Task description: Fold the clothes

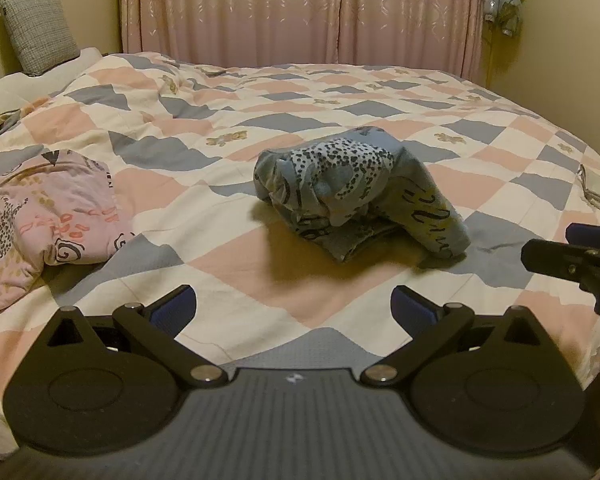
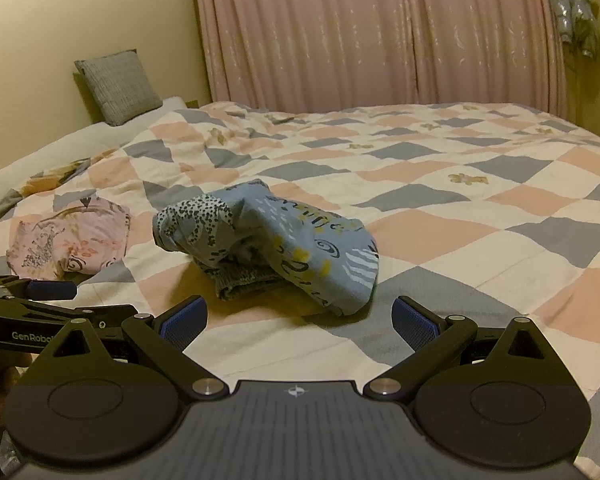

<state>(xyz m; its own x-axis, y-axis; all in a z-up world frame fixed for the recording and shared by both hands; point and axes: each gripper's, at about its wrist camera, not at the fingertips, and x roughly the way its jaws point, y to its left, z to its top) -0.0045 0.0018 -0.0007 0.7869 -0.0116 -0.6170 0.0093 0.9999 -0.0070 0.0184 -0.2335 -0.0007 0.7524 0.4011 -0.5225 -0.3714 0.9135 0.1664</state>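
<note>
Patchwork quilt (image 1: 340,184) in pink, cream and grey-blue squares covers the bed from edge to edge, with pink pleated curtains (image 1: 300,8) hanging behind its far edge. Grey cushion (image 1: 38,32) leans upright against the wall at the far left corner of the bed. Pink patterned garment (image 1: 44,216) lies crumpled near the left edge. Blue patterned garment (image 1: 356,192), printed with a spotted animal and scribbles, sits bunched in a loose heap near the middle of the quilt, well apart from the pink one. Left gripper (image 1: 294,306) hovers over the near edge, its blue-padded fingers (image 1: 174,306) spread wide and gripping nothing. Right gripper (image 2: 300,316) is held just beside it, fingers (image 2: 416,318) likewise spread, apart from the blue heap ahead.
</note>
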